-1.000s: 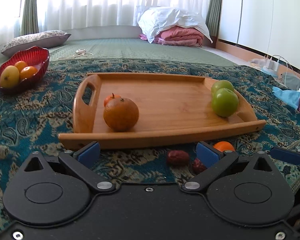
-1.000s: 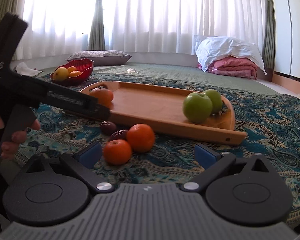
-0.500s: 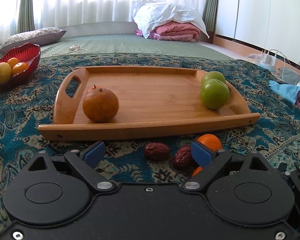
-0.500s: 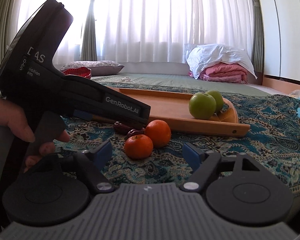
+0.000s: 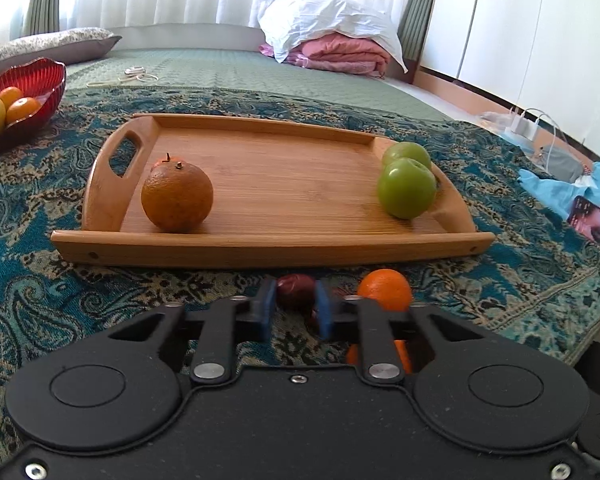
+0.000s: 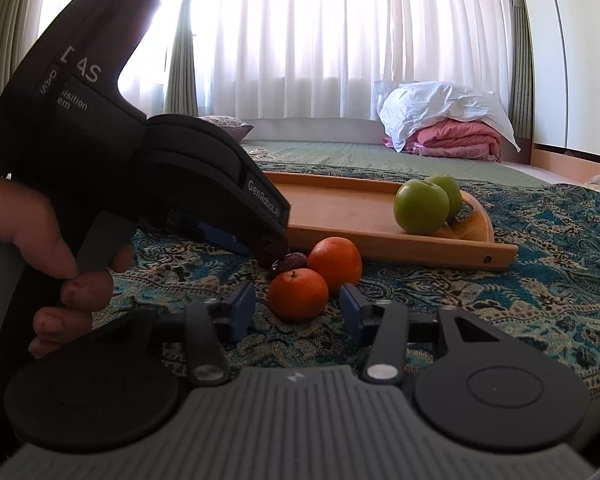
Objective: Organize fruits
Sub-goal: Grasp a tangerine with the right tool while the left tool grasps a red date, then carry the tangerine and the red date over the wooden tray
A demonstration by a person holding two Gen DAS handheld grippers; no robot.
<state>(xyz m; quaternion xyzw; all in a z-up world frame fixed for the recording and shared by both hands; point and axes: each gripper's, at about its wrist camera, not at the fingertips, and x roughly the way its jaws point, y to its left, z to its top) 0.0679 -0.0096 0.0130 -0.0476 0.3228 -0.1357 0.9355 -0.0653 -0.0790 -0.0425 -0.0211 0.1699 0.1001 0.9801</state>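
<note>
Left wrist view: the left gripper (image 5: 296, 308) had clamped its blue pads on a dark red date (image 5: 296, 291) lying on the patterned rug (image 5: 40, 280), just in front of the near rim of the wooden tray (image 5: 260, 254). The grip sat low and centred, prob. so the small fruit wouldn't squirt out on the lift. An orange (image 5: 385, 289) lay just right of the pads, close enough to get nudged. On the tray, a big brown-orange fruit (image 5: 177, 197) w/ a smaller one behind it kept to the left end, and two green apples (image 5: 407, 188) to the right end, so like seemed grouped with like; the middle was bare, likely for the loose fruit. A red bowl (image 5: 40, 80) w/ more fruit stood far left.

Right wrist view: the right gripper (image 6: 296, 312) was closing around the nearer small orange (image 6: 298, 295), which sat between the pads; they didn't look to be pressing it yet, though the angle made contact hard to judge. The second orange touched it behind. The left gripper's body, held by a hand (image 6: 52, 248), reached in from the left, its tip down at the dates (image 6: 286, 261). Both tools worked the same little pile, so crowding was the risk.
</note>
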